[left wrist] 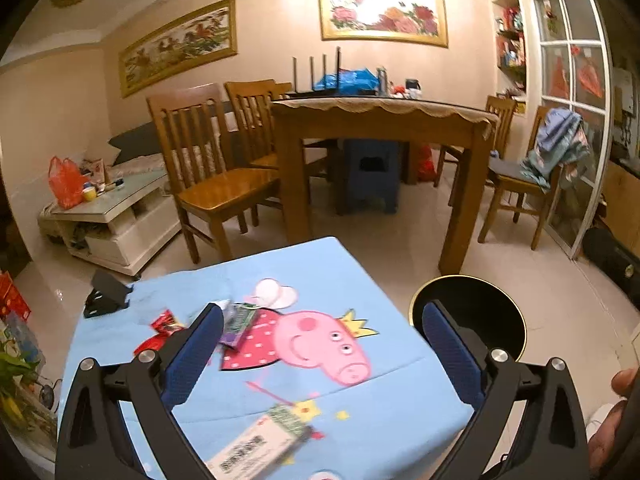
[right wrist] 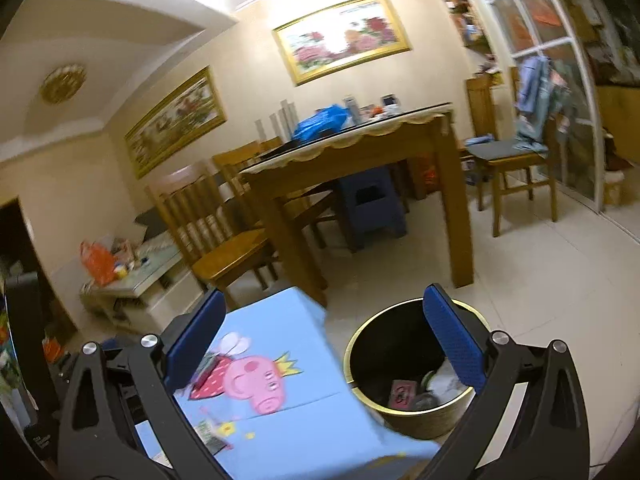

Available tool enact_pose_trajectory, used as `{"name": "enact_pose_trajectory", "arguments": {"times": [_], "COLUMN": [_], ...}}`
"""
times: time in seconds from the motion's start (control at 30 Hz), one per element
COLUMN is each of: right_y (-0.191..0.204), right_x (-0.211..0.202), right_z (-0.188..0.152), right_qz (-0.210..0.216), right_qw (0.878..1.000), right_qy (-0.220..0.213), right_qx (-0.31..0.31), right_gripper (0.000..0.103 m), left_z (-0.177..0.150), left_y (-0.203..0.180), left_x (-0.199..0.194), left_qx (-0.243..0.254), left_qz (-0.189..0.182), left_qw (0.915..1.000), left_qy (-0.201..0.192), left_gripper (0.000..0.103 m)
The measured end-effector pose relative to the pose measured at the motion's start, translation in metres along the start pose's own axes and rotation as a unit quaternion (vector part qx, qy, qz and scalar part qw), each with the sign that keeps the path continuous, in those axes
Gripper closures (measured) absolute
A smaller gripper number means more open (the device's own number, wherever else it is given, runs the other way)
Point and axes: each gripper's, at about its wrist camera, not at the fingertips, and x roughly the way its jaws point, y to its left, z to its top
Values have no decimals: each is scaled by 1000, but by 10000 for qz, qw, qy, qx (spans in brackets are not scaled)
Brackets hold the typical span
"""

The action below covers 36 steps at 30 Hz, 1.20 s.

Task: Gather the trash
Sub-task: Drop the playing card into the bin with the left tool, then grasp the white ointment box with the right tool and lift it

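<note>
My left gripper [left wrist: 322,344] was spread wide w/ nothing in it, hanging over the small table w/ the light blue pink-pig cloth [left wrist: 400,392]. My right gripper [right wrist: 324,328] was spread wide too, nothing in it, up over the gap btw that table and the round black trash bin with a gold rim [right wrist: 362,340].

Trash on the cloth, near to far: a white paper slip with black print and a green end [left wrist: 262,442] lay closest to me. A green and purple wrapper [left wrist: 238,326] lay just by my left gripper's left finger. A red shiny wrapper [left wrist: 162,330] lay left of that. A black folded stand [left wrist: 105,292] sat at the far left corner.

The bin stood on the floor just right of the table. Inside it I saw a pink-red packet [right wrist: 402,394] and some crumpled white stuff [right wrist: 444,382].

Further back stood a big brown wooden dining table [left wrist: 376,128] w/ wooden chairs [left wrist: 208,168] beside it.
</note>
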Motion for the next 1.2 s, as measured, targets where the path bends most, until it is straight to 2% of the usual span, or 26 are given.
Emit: {"name": "enact_pose_trajectory", "arguments": {"times": [0.17,0.3,0.4,0.5,0.6,0.7,0.8,0.87,0.9,1.0,1.07,1.1,1.13,1.2], "right_y": [71,129,175,206,225,239,244,243,245,238,235,235,235,235], "right_x": [7,18,36,56,70,77,76,74,76,87,93,101,111,131], "right_z": [-19,-49,-88,-126,-160,-186,-199,-205,-211,-222,-228,-230,-231,-225], "right_qz": [206,439,776,1010,1108,1375,1481,1671,1832,1932,1968,1936,1868,2013], "right_qw": [9972,9863,9669,9457,9265,9095,8967,8807,8666,8472,8428,8449,8511,8661], "right_qy": [357,785,1339,1881,2264,2593,2742,2892,3152,3690,3989,4076,4103,4016], "right_qx": [-617,-1384,-2030,-2451,-2792,-2943,-3144,-3360,-3408,-3297,-3029,-2871,-2690,-2193], "right_gripper": [5,5,5,6,6,6,6,6,6,6,6,6,6,6], "left_z": [-17,-50,-75,-100,-117,-131,-133,-133,-133,-132,-132,-133,-134,-135], "left_y": [52,119,170,219,254,278,289,290,290,288,294,295,298,302], "left_x": [-6,7,16,21,24,28,26,24,23,23,22,24,25,27], "left_qx": [-231,-506,-731,-834,-1011,-1309,-1514,-1528,-1539,-1612,-1742,-1783,-1837,-1919], "left_qz": [159,646,1193,1880,2175,2130,1920,1869,1825,1758,1695,1685,1680,1659], "left_qw": [9996,9962,9887,9763,9677,9636,9650,9659,9665,9667,9655,9648,9636,9620], "left_qy": [41,309,530,678,772,948,952,938,942,933,930,945,975,1015], "left_gripper": [7,7,7,7,7,7,7,7,7,7,7,7,7,7]}}
